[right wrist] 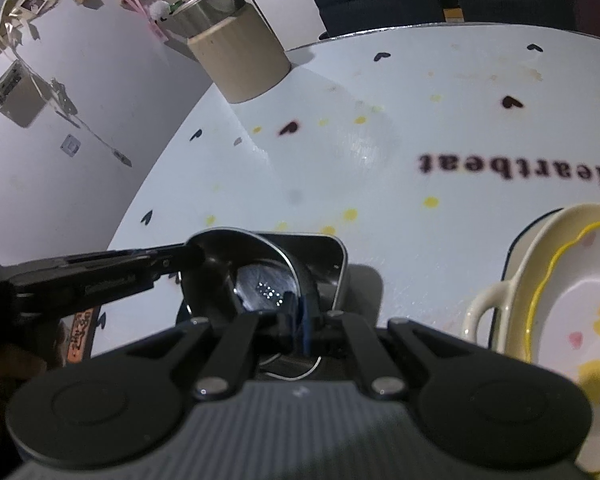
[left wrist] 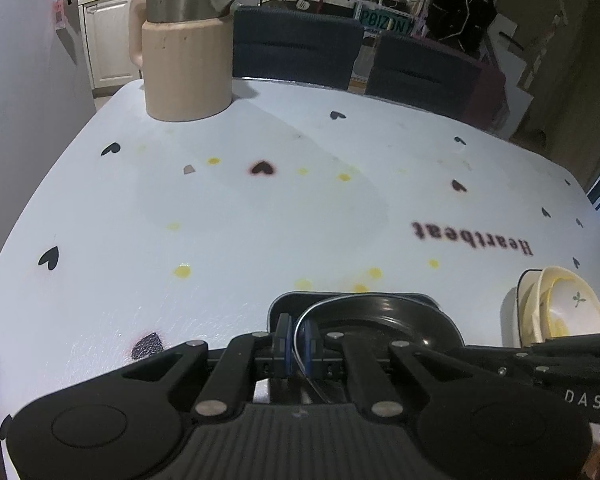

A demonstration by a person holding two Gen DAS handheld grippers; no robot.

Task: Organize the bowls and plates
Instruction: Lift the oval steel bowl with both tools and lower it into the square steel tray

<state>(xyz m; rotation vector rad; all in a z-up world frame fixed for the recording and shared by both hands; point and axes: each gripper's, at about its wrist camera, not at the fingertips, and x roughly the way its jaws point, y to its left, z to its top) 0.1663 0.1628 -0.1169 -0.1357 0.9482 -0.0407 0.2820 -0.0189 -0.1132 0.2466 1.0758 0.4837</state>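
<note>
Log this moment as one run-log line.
left gripper: shut on black bowl rim | right gripper: shut on same rim | cream dishes: stacked alongside

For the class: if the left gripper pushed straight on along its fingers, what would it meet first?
The left gripper is already shut on the rim of the round black plate, so it meets that first, then probably the dark square tray beneath; depth is uncertain.

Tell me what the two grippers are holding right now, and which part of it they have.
Both hold the black bowl by its rim: the left gripper on one side, the right gripper on the opposite side.
</note>
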